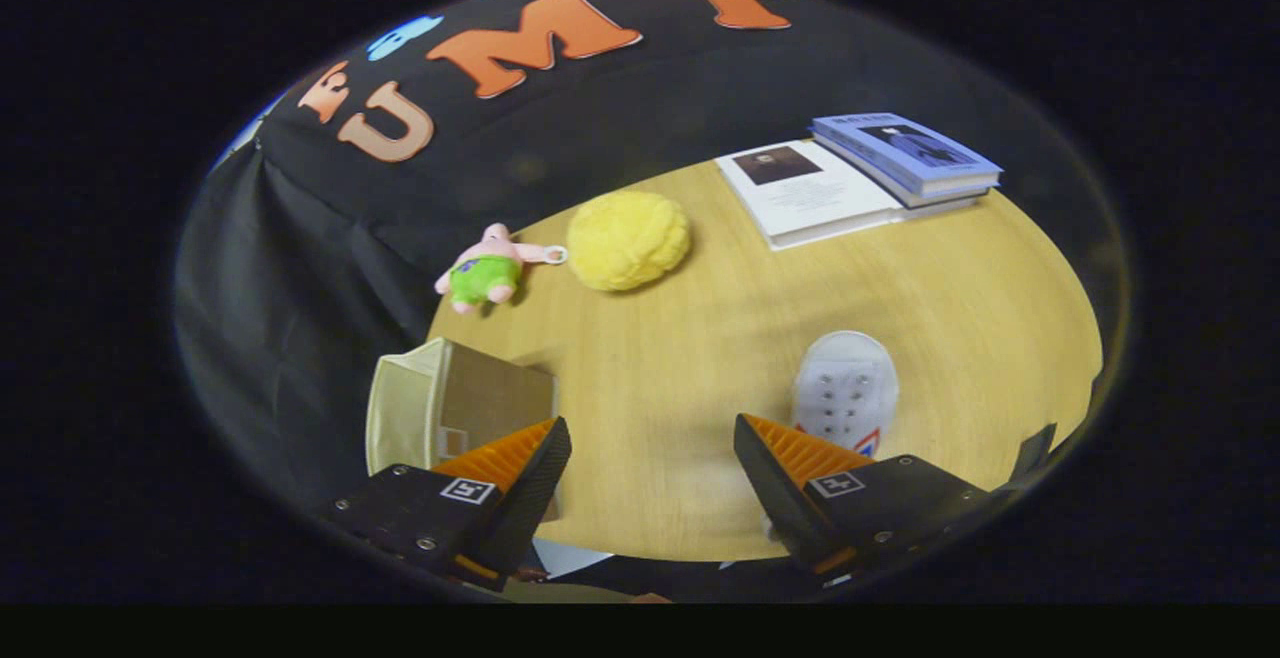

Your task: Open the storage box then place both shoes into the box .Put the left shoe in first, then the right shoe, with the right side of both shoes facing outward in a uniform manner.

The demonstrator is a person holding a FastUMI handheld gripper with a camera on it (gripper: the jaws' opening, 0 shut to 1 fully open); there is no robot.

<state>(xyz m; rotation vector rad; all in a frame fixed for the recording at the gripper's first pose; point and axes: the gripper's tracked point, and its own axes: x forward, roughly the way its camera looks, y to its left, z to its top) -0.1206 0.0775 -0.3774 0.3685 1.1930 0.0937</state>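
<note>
My gripper [652,458] is open, held above the wooden table [950,318] with nothing between its fingers. A beige storage box [440,408] stands at the table's left edge, partly behind the left finger [510,458]; its top looks open, with a brown inner wall showing. A white shoe [845,388] with lace holes and a red and blue mark lies toe away from me, just beyond the right finger [790,453], which covers its heel end.
A yellow knitted ball [628,238] and a pink plush toy in green shorts [485,273] lie at the far left of the table. A white booklet [805,193] and a blue book [905,156] rest at the far right.
</note>
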